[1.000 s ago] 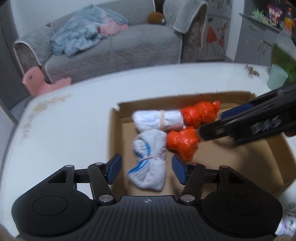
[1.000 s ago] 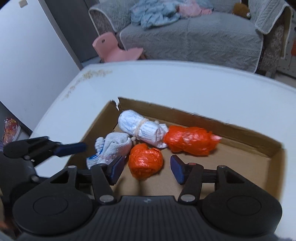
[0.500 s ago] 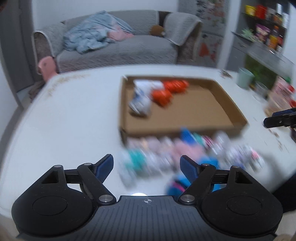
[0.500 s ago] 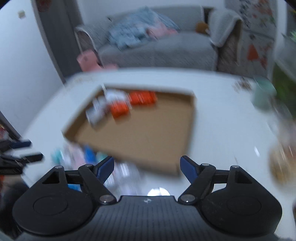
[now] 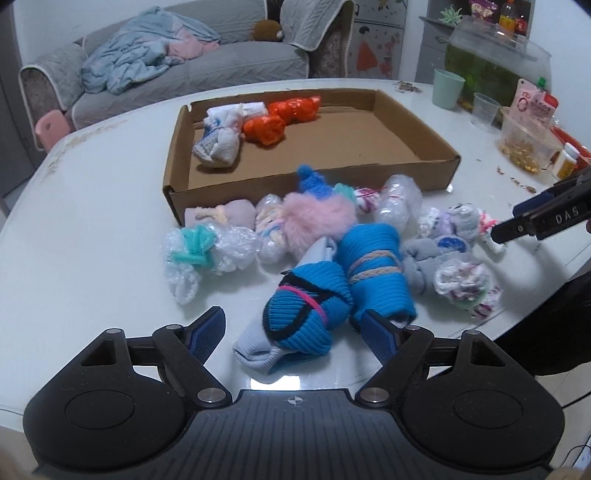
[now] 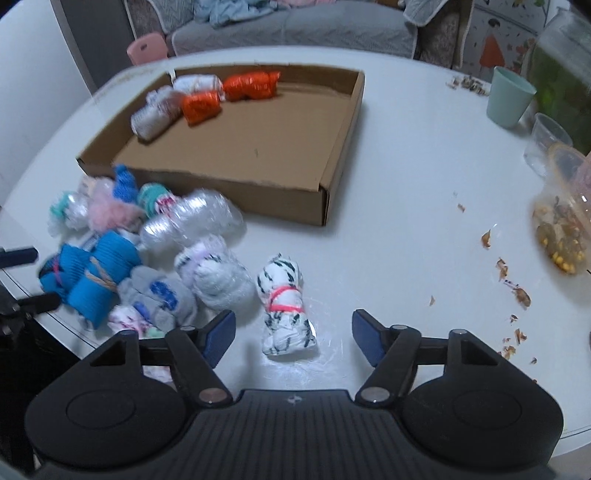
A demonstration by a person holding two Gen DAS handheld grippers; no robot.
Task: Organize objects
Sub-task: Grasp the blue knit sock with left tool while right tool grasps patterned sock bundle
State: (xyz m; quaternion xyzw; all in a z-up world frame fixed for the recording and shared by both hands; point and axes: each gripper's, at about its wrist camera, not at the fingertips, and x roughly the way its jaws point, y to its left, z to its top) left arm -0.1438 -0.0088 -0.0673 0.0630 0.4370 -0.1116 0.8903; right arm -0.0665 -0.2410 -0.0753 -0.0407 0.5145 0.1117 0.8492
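I've pulled both hand-held grippers back from the box to the bench's near edge: left hand-held gripper spread around the blue roll, right hand-held gripper narrowing, still clear of the striped roll.

Room, domestic. Grey sofa along the far wall, with quilted covers over its arms; crumpled pale-blue and pink blankets on the seat; brown soft toy beside them. Pink child's chair on the floor before the sofa. White wall behind. Grey cabinet at the right. White glossy table in the foreground.
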